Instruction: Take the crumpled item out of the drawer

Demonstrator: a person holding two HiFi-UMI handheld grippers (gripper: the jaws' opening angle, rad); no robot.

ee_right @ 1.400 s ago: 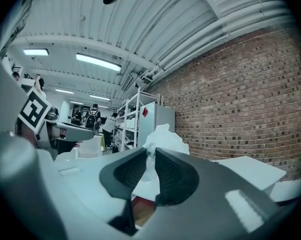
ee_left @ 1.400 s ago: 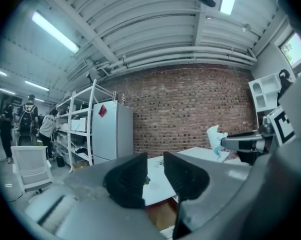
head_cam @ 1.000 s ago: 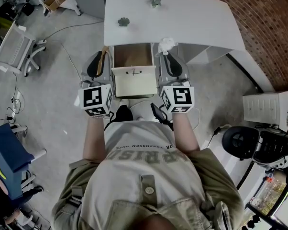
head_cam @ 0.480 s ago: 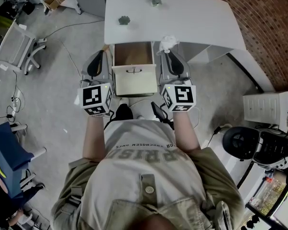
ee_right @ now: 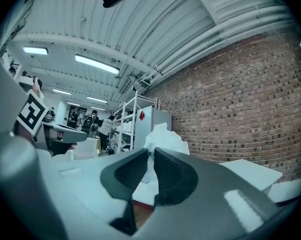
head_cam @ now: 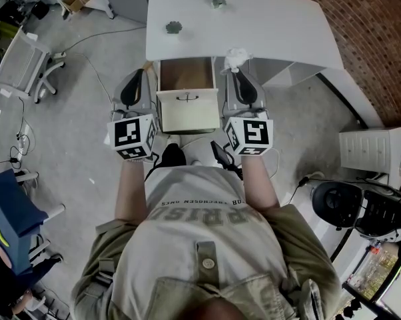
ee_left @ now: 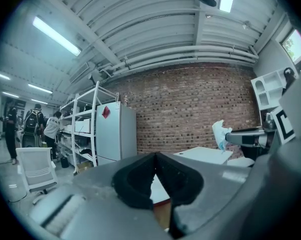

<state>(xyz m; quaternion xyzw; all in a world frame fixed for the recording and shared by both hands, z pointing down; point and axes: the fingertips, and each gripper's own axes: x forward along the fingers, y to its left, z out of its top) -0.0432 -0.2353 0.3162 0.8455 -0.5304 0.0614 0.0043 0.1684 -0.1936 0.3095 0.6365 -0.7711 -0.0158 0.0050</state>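
In the head view the open drawer (head_cam: pixel 187 115) juts out from under the white table (head_cam: pixel 280 32), and its brown inside looks bare. The crumpled white item (head_cam: pixel 235 57) is up at the table's front edge, right of the drawer, pinched in my right gripper (head_cam: pixel 232 69). Its jaws have just been closing, with the item (ee_right: pixel 163 138) sticking up between the right gripper's (ee_right: pixel 151 153) pads. My left gripper (head_cam: pixel 146 67) hangs left of the drawer; in its own view the left gripper (ee_left: pixel 155 156) is shut with nothing between its pads. That view also shows the item (ee_left: pixel 220 134) off to the right.
Two small green objects (head_cam: pixel 173 27) (head_cam: pixel 218 2) lie on the table top. A white office chair (head_cam: pixel 27 65) stands to the left and a black chair (head_cam: pixel 340 202) to the right. Shelving and a white fridge (ee_left: pixel 115 131) line the brick wall, with people far left.
The crumpled item and my right gripper's tip sit very slightly further up the picture, nearer the table edge. The left gripper and the drawer have stayed put.
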